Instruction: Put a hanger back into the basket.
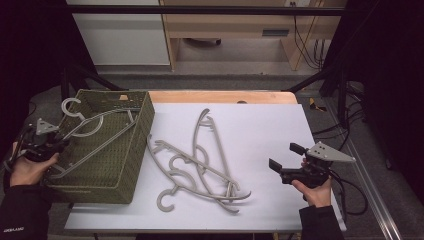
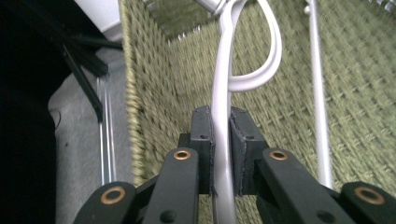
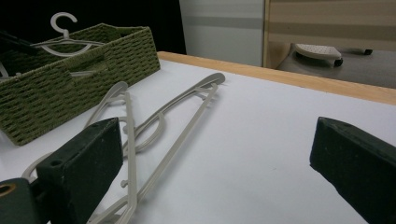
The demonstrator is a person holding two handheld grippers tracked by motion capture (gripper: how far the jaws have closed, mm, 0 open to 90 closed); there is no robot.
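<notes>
At the lower left of the high view, our left gripper (image 1: 44, 145) has its jaws clamped on the arm of a grey hanger (image 1: 87, 131), whose long axis slants from lower left to upper right inside the green woven basket (image 1: 131, 150), its hook (image 1: 70, 106) jutting above the far rim. At centre, the loose hangers (image 1: 200, 165) lie in a pile on the white sheet (image 1: 260, 130). At lower right, our right gripper (image 1: 282, 159) rests with jaws wide and empty, pointing left toward the pile, and we judge it the nearer hand.
</notes>
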